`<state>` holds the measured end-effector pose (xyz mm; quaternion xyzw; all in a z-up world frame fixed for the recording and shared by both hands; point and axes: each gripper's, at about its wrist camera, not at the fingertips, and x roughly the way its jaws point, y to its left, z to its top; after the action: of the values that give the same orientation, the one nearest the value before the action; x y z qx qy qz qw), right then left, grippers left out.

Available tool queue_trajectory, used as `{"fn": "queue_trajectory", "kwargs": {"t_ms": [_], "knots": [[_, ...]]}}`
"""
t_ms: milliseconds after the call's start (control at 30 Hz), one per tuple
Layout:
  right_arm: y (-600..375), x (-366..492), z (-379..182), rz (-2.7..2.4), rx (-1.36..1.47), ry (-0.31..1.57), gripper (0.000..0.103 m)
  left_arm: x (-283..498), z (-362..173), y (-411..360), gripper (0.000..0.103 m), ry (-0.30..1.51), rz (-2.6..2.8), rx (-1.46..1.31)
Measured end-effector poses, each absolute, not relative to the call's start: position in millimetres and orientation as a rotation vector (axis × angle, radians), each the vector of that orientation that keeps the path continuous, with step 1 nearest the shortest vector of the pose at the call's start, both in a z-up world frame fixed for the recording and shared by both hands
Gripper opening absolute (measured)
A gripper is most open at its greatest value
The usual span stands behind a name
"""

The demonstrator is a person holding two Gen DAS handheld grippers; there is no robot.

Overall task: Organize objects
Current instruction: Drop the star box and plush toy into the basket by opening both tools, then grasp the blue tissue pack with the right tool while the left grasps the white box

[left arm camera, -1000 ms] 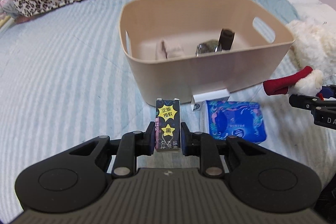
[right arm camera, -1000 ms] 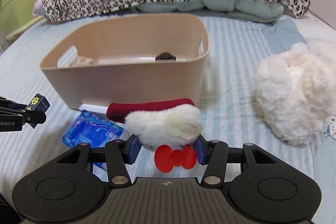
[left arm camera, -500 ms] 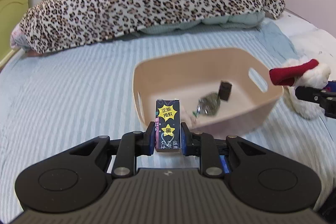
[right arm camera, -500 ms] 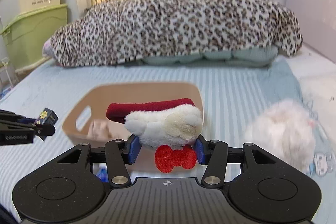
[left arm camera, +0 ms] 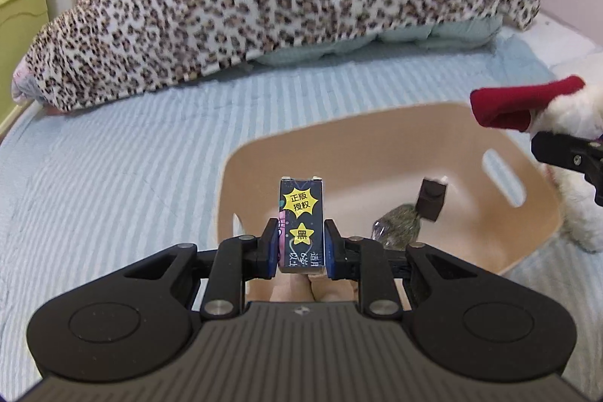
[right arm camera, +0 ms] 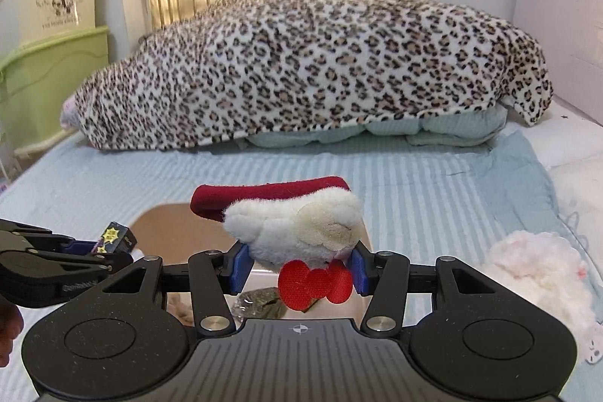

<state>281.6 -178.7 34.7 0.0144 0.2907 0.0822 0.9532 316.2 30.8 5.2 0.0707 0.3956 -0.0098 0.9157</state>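
striped bed [left arm camera: 113, 176] bears one basket [left arm camera: 535, 213], two items inside.

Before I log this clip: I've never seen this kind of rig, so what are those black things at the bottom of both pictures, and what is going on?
Each black shape is a handheld two-finger gripper with a wide-angle camera looking along its fingers; a person carries one in each hand.

The left wrist view shows the left gripper clamped on a small dark box with yellow star stickers, held above a beige bin on a blue striped bedspread. The bin already holds a small dark block and a shiny wrapped item.

The right wrist view shows the right gripper clamped on a white plush toy with a red hat and bow. Another fluffy white toy lies on the bed. A leopard blanket lies behind.
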Motion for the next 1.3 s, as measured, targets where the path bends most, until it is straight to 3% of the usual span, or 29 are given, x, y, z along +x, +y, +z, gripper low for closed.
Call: {"fn": "queue_trajectory", "kwargs": {"t_ms": [267,467,500,600,633,733,833,1067,1300], "knots": [[-161,316,-7,0.160,-0.035,0.723,0.049,341,-47,30,0.025,0.936,0.016,0.161],[-152,317,-24,0.167,-0.076,0.772,0.053,337,-48,37,0.027,0.952,0.017,0.144],[-151,316,-25,0.168,-0.079,0.780,0.061,335,-43,38,0.034,0.958,0.016,0.140],[-148,306,-20,0.165,-0.075,0.760,0.067,324,-29,42,0.071,0.955,0.035,0.116],[-148,301,-17,0.161,-0.071,0.749,0.076,319,-23,44,0.073,0.941,0.029,0.102],[-146,282,-5,0.158,-0.058,0.705,0.095,305,-9,47,0.073,0.940,-0.011,0.081],[-144,262,4,0.159,-0.063,0.682,0.101,289,1,48,0.079,0.938,0.002,0.114],[-147,227,10,0.159,-0.030,0.723,0.103,251,14,58,0.081,0.920,-0.001,0.138],[-141,197,-20,0.147,0.023,0.818,0.103,226,-7,78,0.081,0.964,0.032,0.134]]}}
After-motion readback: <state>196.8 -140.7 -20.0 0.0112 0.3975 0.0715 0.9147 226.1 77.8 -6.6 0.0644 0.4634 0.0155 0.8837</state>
